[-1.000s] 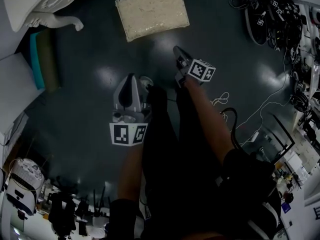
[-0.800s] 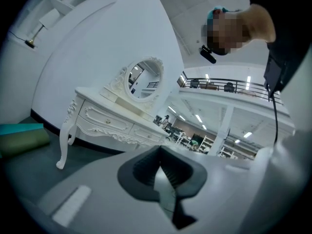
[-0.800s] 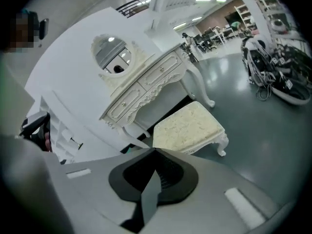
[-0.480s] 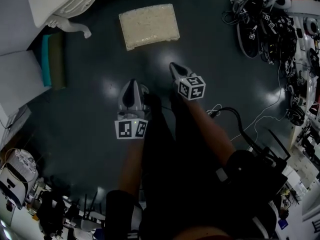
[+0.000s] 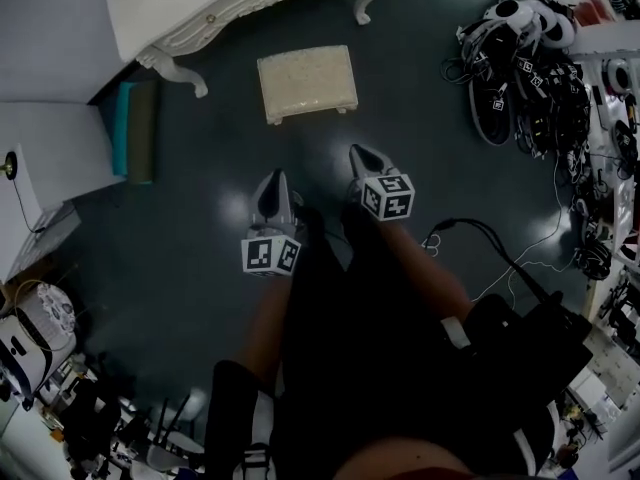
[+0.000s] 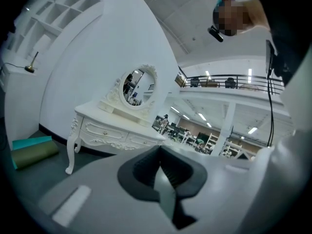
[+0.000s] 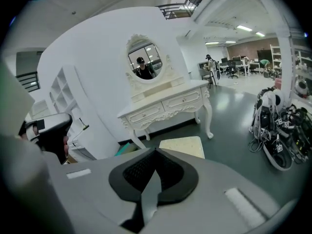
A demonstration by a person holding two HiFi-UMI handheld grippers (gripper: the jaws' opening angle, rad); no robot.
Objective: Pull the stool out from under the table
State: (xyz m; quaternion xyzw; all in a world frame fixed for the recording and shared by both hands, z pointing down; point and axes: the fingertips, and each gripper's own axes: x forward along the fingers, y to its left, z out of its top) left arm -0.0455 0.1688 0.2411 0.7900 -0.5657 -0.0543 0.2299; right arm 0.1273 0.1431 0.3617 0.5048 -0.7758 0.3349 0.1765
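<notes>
**A:** The fingers (image 6: 141,168) of the left gripper (image 5: 272,178): how do they stand?

**B:** Shut tight, pad against pad, with nothing caught between them. The left gripper view shows only a thin seam where they meet.

**A:** And the right gripper (image 5: 356,152)?

**B:** The same. Its fingers (image 7: 136,172) are fully together and hold nothing. Both grippers hang in the air above the dark floor (image 5: 190,218), side by side. Their tips point to 12 o'clock in the head view, and neither touches anything.

**A:** Where is the stool (image 5: 306,83)?

**B:** At 12 o'clock from the grippers, well apart from them. It stands on the floor with its pale cushioned top showing whole. In the head view it is clear of the white table (image 5: 200,8), which lies at 11 o'clock beyond it, with a strip of floor between the two. The right gripper view shows it in front of the table's drawers, between the carved legs.

**A:** What else is around?

**B:** An oval mirror (image 7: 145,62) stands on the table against the white wall. Two rolled mats (image 5: 135,131), one teal and one olive, lie on the floor at 10 o'clock beside the table's left leg. A heap of cables and gear (image 5: 525,68) sits at 2 o'clock, well to the right of the stool.

**A:** Anything on the stool?

**B:** Its top looks bare.
</notes>
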